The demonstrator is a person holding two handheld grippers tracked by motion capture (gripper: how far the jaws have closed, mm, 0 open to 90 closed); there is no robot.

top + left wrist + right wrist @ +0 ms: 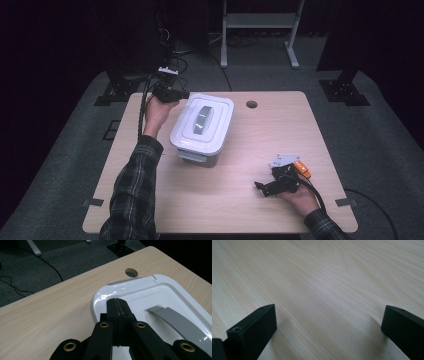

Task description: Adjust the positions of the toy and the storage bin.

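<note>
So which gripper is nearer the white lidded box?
Left. The left gripper sits shut at the white lidded box's far corner; the right gripper rests open on the table, well away.

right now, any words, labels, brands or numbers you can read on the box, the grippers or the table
None: no legible text in these pictures.
box: white lid with a grey handle, no print or label seen.
left gripper: plain black jaws, shut, with brass rivets and no markings.
right gripper: black jaws, open, with a grey plate and an orange part; anything on them is too small to read.
table: bare wood grain.
</note>
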